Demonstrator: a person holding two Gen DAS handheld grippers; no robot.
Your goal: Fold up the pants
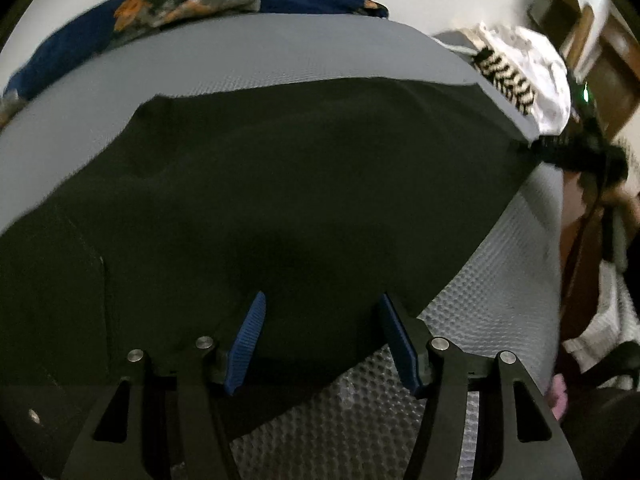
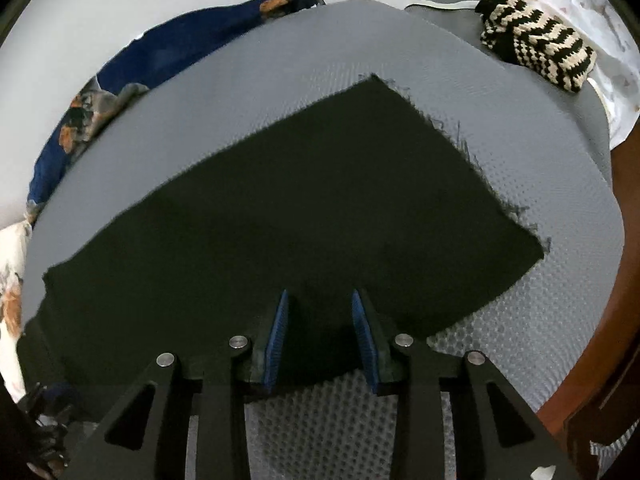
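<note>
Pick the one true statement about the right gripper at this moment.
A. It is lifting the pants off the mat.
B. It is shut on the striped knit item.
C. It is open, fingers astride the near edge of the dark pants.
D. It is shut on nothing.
C: the right gripper stands open, its blue pads apart over the near edge of the dark pants, which lie flat on the grey mat.

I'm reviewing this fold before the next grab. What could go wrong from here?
Both grippers, left and right, have their jaws open over the near edge of the pants; closing low may pinch the mat too. The frayed hem could snag a pad. The dark cloth hides its layers, so one layer may get missed.
</note>
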